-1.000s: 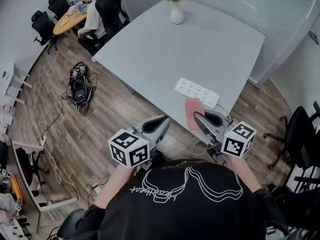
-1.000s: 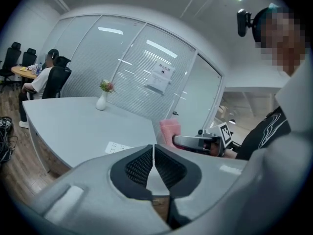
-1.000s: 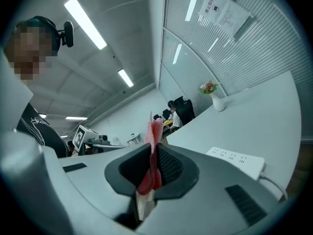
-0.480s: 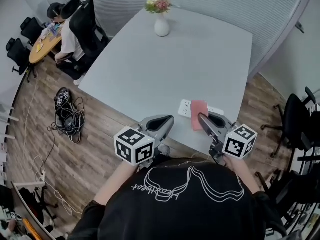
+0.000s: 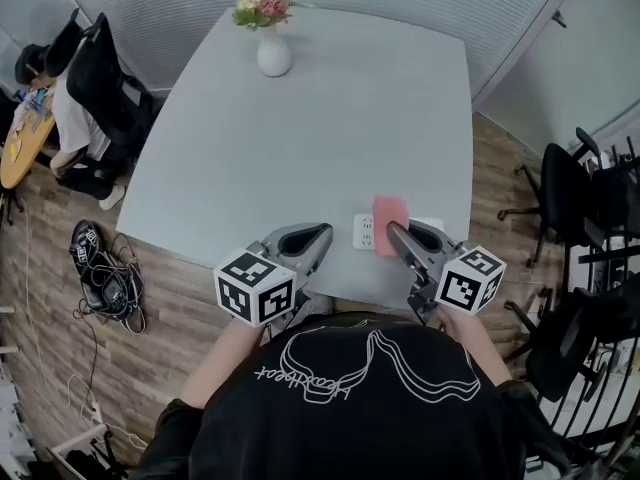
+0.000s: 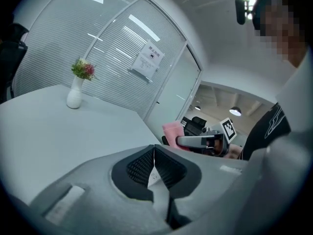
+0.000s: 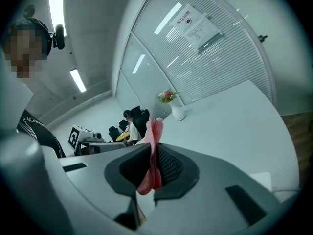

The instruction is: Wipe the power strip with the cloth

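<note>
Power strip: the power strip [image 5: 363, 232] is white and long. It lies flat at the near right part of the table [image 5: 320, 138], close to the near edge, with its length going from left to right. Only its left end and a small piece of its right end show in the head view, because the middle is covered.

Cloth: the cloth [image 5: 389, 211] is pink and stands up out of the right tool. In the head view it lies across the middle of the power strip. I cannot tell if it touches the strip or hangs just above it.

Right tool: the right tool [image 5: 394, 232] is closed on the cloth, and in its own view the pink fold is pressed between the two jaws. Its tip is over the near side of the power strip.

Left tool: the left tool [image 5: 316, 235] has its jaws together with nothing between them. It is to the left of the power strip, near it but apart, above the near edge of the table.

Progress: I judge the task to be at its start. The cloth is taken and brought to the strip, but no wiping shows.

Left to do: probably to press the cloth down and pass it along the whole length of the strip. The left tool could hold the strip's left end so that it does not slide.

Surroundings: a white vase [image 5: 273, 55] with flowers stands at the far left part of the table, well apart from the strip. The rest of the table surface is bare.
</note>
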### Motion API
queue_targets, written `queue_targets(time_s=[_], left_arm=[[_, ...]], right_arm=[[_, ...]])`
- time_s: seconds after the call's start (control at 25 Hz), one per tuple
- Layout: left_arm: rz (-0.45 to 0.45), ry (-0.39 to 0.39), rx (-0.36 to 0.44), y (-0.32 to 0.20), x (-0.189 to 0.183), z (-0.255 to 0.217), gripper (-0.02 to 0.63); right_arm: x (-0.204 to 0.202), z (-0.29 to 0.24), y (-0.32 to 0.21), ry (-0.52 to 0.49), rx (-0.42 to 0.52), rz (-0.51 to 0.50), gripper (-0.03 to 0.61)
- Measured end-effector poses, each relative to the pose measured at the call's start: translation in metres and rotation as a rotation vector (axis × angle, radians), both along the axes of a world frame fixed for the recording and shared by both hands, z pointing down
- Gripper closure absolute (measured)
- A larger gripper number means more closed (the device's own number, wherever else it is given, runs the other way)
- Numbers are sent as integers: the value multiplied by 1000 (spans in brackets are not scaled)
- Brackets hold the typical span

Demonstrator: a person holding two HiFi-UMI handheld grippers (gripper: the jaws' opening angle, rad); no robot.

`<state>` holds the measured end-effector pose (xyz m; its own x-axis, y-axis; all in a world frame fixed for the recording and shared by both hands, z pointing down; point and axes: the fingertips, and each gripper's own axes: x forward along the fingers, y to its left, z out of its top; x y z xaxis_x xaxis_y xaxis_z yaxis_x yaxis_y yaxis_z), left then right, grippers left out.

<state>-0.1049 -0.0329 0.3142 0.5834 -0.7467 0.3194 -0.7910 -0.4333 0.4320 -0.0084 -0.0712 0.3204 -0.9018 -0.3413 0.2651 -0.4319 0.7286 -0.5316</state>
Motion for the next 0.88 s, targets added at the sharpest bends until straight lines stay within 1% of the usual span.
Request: queue_targets(time_s=[0.12,0.24,0.44,0.6,0.76,0.88], left_arm=[[45,18,-14,-16,-14,15,600],[95,21,-34,-25,-11,31,600],[149,28,-63,-35,-10,54,600],[171,34,-99,-44,-10,72,600],[185,18,-124,-49,-5,90,600],[185,20,-143,-51,-4,102,600]], right_arm=[[-13,13,-10,19,-15,64,541],[-11,25,-14,37,-40,124,541],[-11,50,-15,71,-81,179,541],[-12,68,-17,94,-121,211,541],[-6,90,-19,114,-158,243,541],[-5,107,-21,137,-181,257,541]])
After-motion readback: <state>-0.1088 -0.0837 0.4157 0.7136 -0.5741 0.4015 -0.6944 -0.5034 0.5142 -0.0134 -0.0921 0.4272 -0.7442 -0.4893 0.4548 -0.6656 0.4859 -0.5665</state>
